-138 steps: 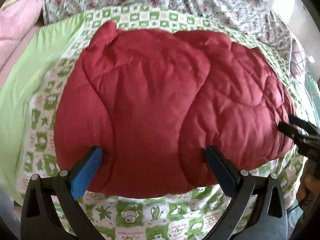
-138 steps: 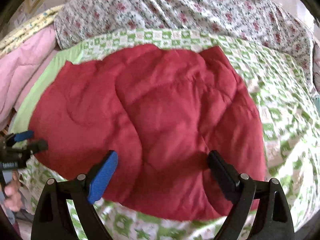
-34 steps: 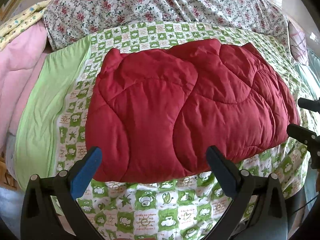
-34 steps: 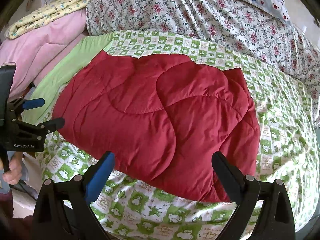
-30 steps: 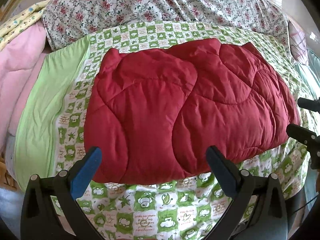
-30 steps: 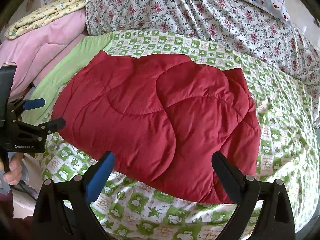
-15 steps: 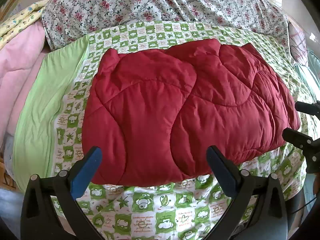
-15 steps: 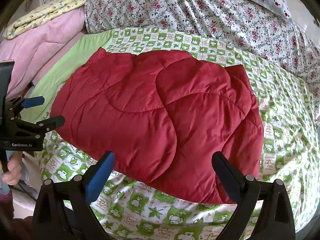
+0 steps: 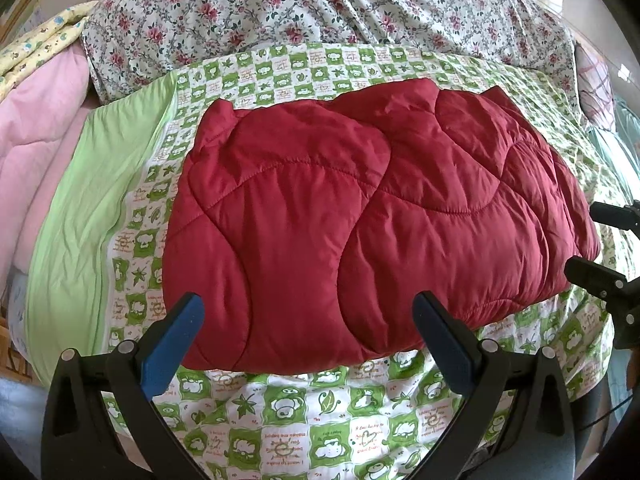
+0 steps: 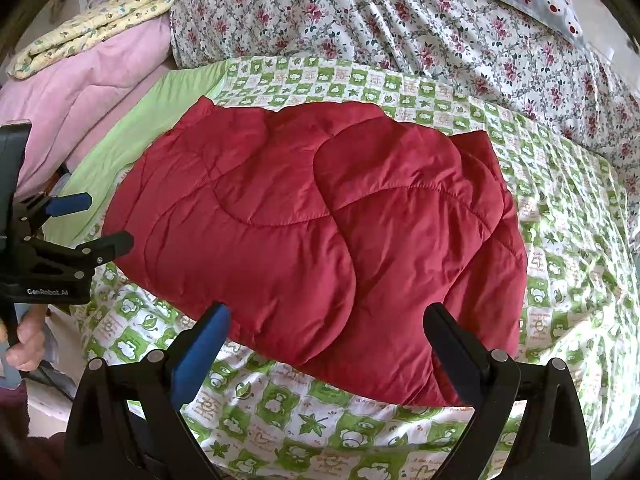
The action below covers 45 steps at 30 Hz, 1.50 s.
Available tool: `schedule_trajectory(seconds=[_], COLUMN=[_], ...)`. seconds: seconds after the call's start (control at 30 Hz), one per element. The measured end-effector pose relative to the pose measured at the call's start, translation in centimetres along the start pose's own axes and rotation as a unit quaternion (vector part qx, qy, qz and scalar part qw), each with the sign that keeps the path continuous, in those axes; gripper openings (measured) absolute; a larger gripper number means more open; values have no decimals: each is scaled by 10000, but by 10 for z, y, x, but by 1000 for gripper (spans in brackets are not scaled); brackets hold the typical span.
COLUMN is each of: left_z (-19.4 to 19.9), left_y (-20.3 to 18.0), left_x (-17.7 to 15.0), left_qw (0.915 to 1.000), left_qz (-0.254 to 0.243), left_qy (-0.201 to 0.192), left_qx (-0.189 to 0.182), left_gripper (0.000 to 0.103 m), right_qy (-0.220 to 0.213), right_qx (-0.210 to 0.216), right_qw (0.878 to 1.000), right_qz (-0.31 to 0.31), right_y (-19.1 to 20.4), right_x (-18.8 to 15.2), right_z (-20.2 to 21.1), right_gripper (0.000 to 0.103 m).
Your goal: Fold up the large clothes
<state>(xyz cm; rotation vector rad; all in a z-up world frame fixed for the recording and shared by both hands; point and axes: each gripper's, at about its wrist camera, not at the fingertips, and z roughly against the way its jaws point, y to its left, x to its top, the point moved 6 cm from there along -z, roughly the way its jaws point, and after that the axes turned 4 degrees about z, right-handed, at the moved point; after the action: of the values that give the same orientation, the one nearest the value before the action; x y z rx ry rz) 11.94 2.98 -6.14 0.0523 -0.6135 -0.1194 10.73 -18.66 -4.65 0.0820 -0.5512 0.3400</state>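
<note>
A red quilted garment [image 9: 360,216] lies folded into a puffy, roughly rectangular bundle on a green-and-white checked sheet [image 9: 320,432] that covers the bed. Curved stitch lines cross its top, and one rounded panel overlaps the rest near the middle. In the right wrist view the same bundle [image 10: 320,232] sits with its near edge close to the bed's front.

The left tongs [image 9: 308,344] hang just in front of the bundle's near edge, their two fingers spread wide with nothing between them. The right tongs [image 10: 324,344] are likewise spread wide and empty, close to the near right part of the garment. A hand [image 10: 28,340] shows at the left edge of the right wrist view, under the left tongs' body.

Beyond the checked sheet lies a floral quilt [image 9: 320,8]. At the left are a plain green sheet [image 9: 88,200], a pink blanket [image 10: 92,88] and a folded yellow blanket [image 10: 100,16].
</note>
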Motion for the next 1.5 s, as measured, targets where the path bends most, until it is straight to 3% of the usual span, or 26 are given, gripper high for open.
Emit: schedule_trajectory(seconds=[1.5], left_z=[4], left_y=[-3], left_x=[6], left_qw=[10000], left_qz=[-27], left_qy=[-88], left_qx=[28], left_gripper=[103], right_qy=[-52], right_qx=[-6], right_qw=[10000], right_qz=[26], right_y=[4], right_x=[7], right_z=[8], right_gripper=[98])
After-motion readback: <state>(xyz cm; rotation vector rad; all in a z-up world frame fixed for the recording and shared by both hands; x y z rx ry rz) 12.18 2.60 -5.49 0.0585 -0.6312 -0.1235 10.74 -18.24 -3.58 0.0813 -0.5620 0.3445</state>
